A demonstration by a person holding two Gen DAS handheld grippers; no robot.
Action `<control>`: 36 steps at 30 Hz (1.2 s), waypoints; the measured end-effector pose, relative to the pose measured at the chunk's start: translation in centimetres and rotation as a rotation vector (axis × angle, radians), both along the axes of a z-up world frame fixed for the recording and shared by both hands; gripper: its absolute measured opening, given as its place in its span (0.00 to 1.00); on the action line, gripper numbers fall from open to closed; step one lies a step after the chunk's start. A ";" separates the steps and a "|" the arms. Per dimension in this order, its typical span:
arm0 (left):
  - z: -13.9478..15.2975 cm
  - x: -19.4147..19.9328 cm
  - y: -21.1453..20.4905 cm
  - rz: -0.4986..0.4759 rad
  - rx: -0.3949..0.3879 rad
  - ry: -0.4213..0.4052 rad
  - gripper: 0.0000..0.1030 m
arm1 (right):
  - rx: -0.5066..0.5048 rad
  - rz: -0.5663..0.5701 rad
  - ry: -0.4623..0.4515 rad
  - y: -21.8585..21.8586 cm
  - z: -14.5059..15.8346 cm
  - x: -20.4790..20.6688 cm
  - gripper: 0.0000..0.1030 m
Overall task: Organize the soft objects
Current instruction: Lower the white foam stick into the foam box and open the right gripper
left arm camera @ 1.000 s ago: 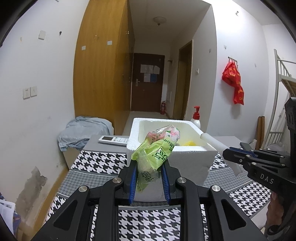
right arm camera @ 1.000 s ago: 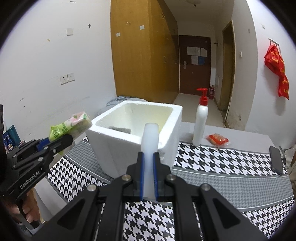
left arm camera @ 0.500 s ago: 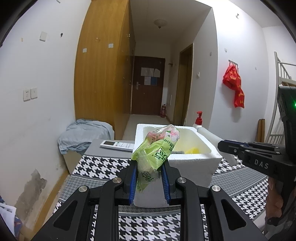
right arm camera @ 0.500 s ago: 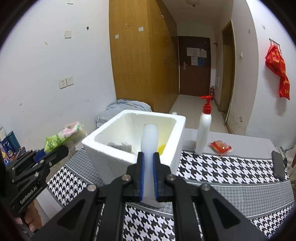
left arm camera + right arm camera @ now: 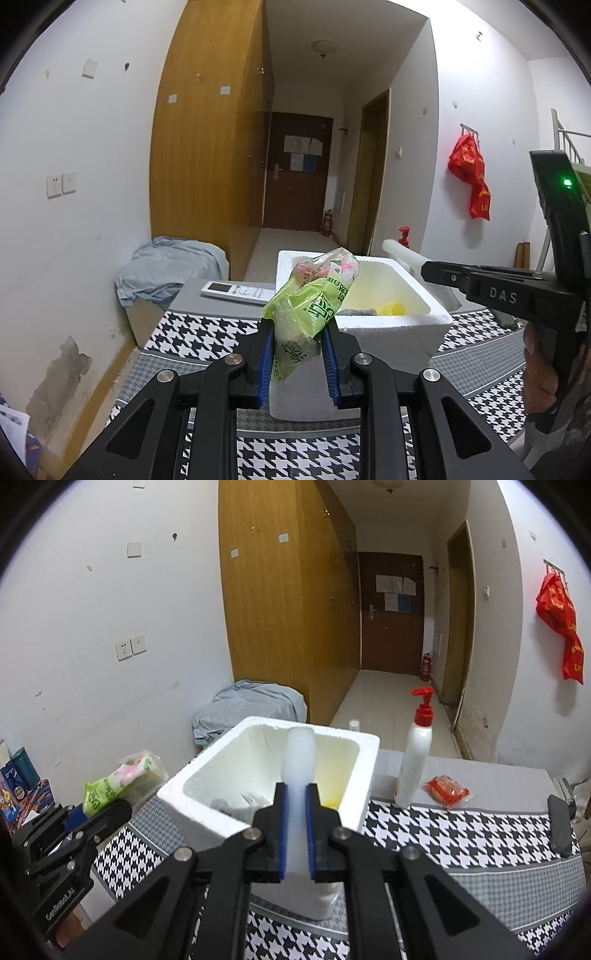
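White walls, a tall wooden wardrobe [image 5: 291, 602] and a dark door at the end of a corridor stand behind a table [image 5: 480, 834] spread with a black-and-white houndstooth cloth.

Left tongs [image 5: 298, 363] are closed on a crumpled green plastic packet with a pink flower print [image 5: 308, 306], which sticks up between the blue pads at 12 o'clock. Right tongs [image 5: 295, 834] are clamped nearly shut on a pale, translucent white foam tube [image 5: 298, 775] that points at 12 o'clock over the box.

Beyond both tools sits an open white polystyrene box [image 5: 364, 775] on the table; inside it lie a grey soft thing [image 5: 356, 312] and a yellow one [image 5: 392, 307]. From the right tool, a white pump bottle with a red top [image 5: 415, 757] stands at 2 o'clock beside the box, and a small red snack packet [image 5: 447, 786] lies just beside the bottle. A dark phone [image 5: 559, 823] lies at 3 o'clock. From the left tool, a white remote control [image 5: 238, 291] rests at 11 o'clock. A grey-blue cloth bundle [image 5: 170, 266] sits off the table, by the wall.
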State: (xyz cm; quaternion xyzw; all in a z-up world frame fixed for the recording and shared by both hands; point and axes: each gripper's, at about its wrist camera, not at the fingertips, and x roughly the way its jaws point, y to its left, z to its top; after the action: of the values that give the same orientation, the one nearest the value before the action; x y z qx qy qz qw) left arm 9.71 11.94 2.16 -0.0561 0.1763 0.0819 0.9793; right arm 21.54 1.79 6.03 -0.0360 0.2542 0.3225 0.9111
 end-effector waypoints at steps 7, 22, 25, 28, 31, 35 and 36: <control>0.0 0.0 0.3 0.011 -0.004 -0.001 0.25 | -0.021 0.003 0.009 1.4 0.0 1.4 0.11; -0.1 0.2 1.0 0.029 -0.017 0.002 0.25 | -0.026 0.014 0.044 3.1 -1.2 3.7 0.15; -0.1 0.1 1.1 0.034 -0.021 0.003 0.25 | -0.035 0.010 0.046 3.5 -1.3 4.1 0.15; -0.1 0.0 1.2 0.041 -0.022 0.000 0.25 | -0.041 0.014 0.061 3.9 -1.5 4.5 0.15; -0.1 -0.1 1.1 0.046 -0.021 0.001 0.25 | -0.049 0.011 0.057 4.0 -1.7 4.6 0.22; 0.0 -0.1 1.2 0.049 -0.023 0.001 0.25 | -0.041 0.017 0.048 3.8 -1.4 4.3 0.37; 0.0 -0.1 1.2 0.049 -0.024 0.000 0.25 | -0.040 0.022 0.045 3.7 -1.4 4.2 0.45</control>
State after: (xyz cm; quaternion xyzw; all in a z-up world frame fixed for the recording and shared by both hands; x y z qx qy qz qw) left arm 9.58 13.11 2.16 -0.0721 0.1758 0.1039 0.9763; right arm 25.70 5.49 4.66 -0.0497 0.2807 0.3283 0.9005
